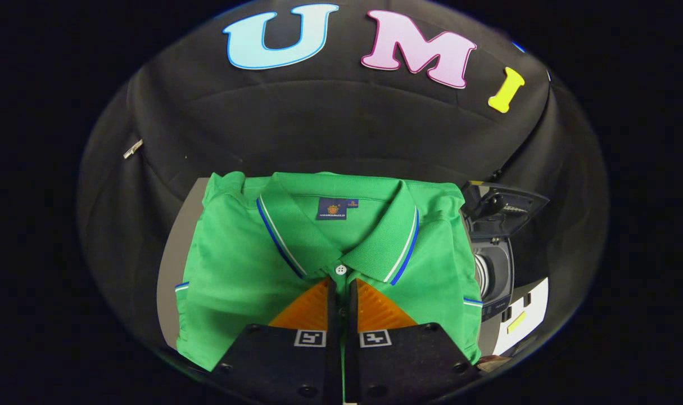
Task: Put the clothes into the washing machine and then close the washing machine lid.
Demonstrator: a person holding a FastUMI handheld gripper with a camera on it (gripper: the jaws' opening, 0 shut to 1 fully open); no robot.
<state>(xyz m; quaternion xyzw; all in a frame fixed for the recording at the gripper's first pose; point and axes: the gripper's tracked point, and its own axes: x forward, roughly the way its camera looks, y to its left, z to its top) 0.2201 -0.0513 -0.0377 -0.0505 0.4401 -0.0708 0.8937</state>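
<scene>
1 green shirt (234, 264), folded, lies flat on a grey table (175, 253); collar (375, 242) toward the booth wall, hem toward the gripper. Gripper (342, 284) sits over the shirt's lower middle, fingers pointing at the placket; fingertips lie just short of the white button (341, 269) below the collar. The 2 fingers are drawn nearly together, only a narrow slit between them; a thin strip of green cloth shows in that slit near the bottom, but cannot tell whether both fingers press on the fabric or merely hover above it; grip state undetermined.

Shirt details: collar edged with blue and white stripes; both sleeve cuffs carry the same stripe; 1 dark neck label (331, 208) inside the collar.

1 washer (496, 264), small and dark, stands just beside the shirt's right side, touching or nearly touching its edge; lid (504, 208) raised and tilted back; drum opening visible beneath it; ribbed inner wall visible in the opening.

Count: 1 shirt, 1 washer, 1 lid, 1 button seen, 2 fingers.
</scene>
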